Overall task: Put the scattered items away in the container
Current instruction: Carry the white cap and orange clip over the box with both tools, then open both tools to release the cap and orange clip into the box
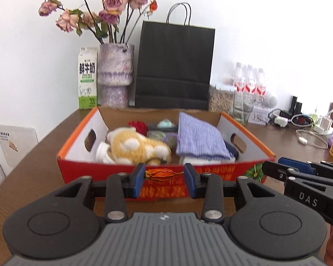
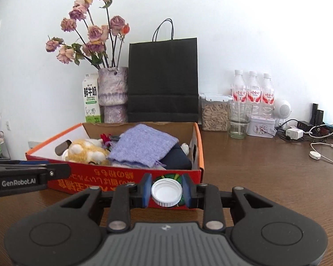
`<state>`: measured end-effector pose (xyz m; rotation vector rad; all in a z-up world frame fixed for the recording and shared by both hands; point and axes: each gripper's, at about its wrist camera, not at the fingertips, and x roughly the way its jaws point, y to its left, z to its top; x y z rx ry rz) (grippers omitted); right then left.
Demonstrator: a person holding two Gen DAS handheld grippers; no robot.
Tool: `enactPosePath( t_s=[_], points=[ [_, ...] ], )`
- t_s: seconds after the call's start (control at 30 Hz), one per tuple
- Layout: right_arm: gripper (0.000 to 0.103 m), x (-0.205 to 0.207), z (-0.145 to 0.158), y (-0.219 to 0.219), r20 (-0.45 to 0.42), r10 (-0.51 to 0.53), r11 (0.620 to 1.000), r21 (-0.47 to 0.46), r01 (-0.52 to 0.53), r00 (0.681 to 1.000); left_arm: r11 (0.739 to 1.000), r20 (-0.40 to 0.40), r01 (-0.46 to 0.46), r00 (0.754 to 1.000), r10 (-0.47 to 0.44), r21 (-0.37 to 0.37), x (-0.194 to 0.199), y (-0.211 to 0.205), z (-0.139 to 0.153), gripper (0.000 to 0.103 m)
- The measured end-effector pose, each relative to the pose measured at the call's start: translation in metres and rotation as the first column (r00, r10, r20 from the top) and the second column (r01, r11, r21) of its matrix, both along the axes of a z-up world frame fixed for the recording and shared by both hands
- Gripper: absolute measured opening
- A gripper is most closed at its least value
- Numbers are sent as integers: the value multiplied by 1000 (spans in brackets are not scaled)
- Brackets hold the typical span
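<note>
A red and orange cardboard box (image 1: pixel 104 173) stands on the brown table, also in the right wrist view (image 2: pixel 82 178). It holds a yellow plush toy (image 1: pixel 137 146), a purple knitted cloth (image 1: pixel 199 139) and other small items. My left gripper (image 1: pixel 164 178) is shut on a dried orange flower (image 1: pixel 162 174), just before the box's front wall. My right gripper (image 2: pixel 166 189) is shut on a white bottle cap (image 2: pixel 166 191), in front of the box's front right corner. The right gripper also shows at the right of the left wrist view (image 1: pixel 299 177).
Behind the box stand a milk carton (image 1: pixel 87 77), a vase of dried roses (image 1: pixel 115 75) and a black paper bag (image 1: pixel 174 66). At the back right are water bottles (image 2: pixel 253 93), a jar (image 2: pixel 214 113), a glass (image 2: pixel 238 122), a tin, chargers and cables (image 2: pixel 322 150).
</note>
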<state>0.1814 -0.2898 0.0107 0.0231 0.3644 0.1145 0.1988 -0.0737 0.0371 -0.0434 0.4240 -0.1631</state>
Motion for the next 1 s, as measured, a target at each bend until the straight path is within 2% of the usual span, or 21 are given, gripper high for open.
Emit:
enactPosePath(
  t_s=[0.27, 0.5, 0.63, 0.77, 1.0],
  points=[
    [28, 21, 36, 19, 66, 25, 999, -23, -23, 998, 999, 88, -36, 995, 36, -3, 24, 13, 33, 38],
    [28, 58, 57, 36, 114, 26, 999, -35, -22, 993, 998, 137, -70, 988, 69, 1, 53, 23, 39, 38],
    [28, 70, 47, 33, 115, 24, 999, 22, -27, 993, 997, 128, -83, 988, 82, 1, 68, 29, 23, 38],
    [28, 80, 33, 33, 68, 36, 999, 4, -36, 997, 997, 72, -77, 995, 75, 20, 81, 28, 8, 38],
    [28, 82, 26, 34, 52, 37, 999, -1, -37, 998, 995, 76, -94, 993, 90, 43, 79, 25, 2, 39]
  ],
)
